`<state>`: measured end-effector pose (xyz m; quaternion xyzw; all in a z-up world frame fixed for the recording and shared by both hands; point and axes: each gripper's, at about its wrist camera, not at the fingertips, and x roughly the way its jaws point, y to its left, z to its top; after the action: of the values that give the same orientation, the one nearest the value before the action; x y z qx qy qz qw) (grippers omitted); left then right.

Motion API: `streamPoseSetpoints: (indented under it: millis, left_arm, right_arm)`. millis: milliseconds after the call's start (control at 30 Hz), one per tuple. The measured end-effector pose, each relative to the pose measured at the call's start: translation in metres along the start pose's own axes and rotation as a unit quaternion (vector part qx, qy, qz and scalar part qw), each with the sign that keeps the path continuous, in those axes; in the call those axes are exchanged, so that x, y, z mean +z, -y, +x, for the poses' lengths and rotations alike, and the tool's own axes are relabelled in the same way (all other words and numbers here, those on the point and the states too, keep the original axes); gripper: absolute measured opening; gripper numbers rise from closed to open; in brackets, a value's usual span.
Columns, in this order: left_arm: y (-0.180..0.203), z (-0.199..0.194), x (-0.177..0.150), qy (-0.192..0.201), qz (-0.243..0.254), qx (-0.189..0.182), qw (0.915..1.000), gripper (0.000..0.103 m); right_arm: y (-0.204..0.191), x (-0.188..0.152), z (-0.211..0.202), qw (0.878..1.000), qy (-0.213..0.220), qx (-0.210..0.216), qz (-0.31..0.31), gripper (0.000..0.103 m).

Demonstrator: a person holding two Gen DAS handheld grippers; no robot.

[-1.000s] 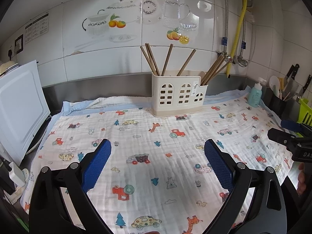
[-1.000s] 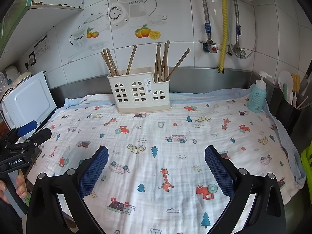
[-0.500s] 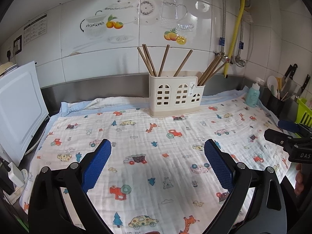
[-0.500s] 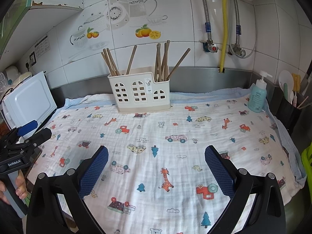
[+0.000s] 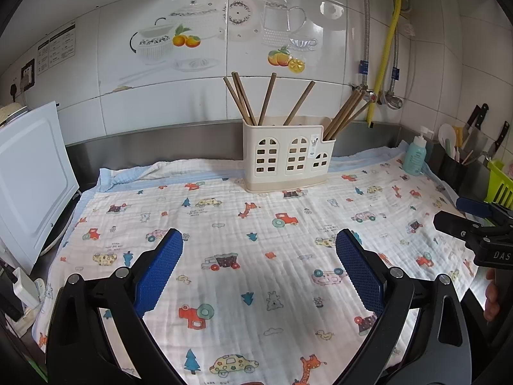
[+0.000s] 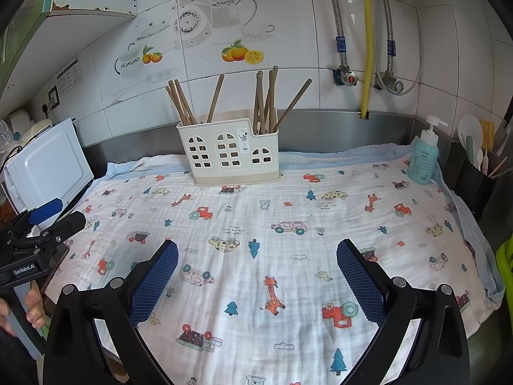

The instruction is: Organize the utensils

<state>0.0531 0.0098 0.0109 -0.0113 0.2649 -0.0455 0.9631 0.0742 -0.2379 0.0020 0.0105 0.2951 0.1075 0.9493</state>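
A cream utensil holder (image 5: pixel 287 157) (image 6: pixel 229 152) with arched cut-outs stands at the back of the counter against the steel backsplash. Several brown wooden chopsticks (image 5: pixel 243 99) (image 6: pixel 266 99) lean in its compartments, some at the left end and a bunch at the right end. My left gripper (image 5: pixel 259 252) hovers open over the printed cloth (image 5: pixel 224 234), well short of the holder, with nothing between its blue pads. My right gripper (image 6: pixel 257 264) is likewise open and empty above the cloth (image 6: pixel 288 211). Each gripper also shows at the edge of the other's view.
A white appliance (image 5: pixel 29 173) stands at the left edge. On the right are a teal pump bottle (image 6: pixel 423 157), a dark container of utensils (image 6: pixel 474 173), knives (image 5: pixel 481 125) on the wall and a green rack (image 5: pixel 500 183). Pipes and a yellow hose (image 6: pixel 367 48) run down the tiles.
The left gripper has drawn back slightly, so the holder looks a little smaller and further left. The right view is nearly unchanged. Both stay open.
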Motion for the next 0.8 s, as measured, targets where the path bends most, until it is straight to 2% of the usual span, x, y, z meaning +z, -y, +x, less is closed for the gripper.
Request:
streamPoseSetpoints:
  millis: [800]
  left_arm:
    - [0.0039, 0.0023, -0.0016, -0.002, 0.003, -0.002, 1.0000, 0.096]
  right_arm:
    - [-0.0008, 0.0016, -0.0010, 1.000, 0.001, 0.000, 0.000, 0.096]
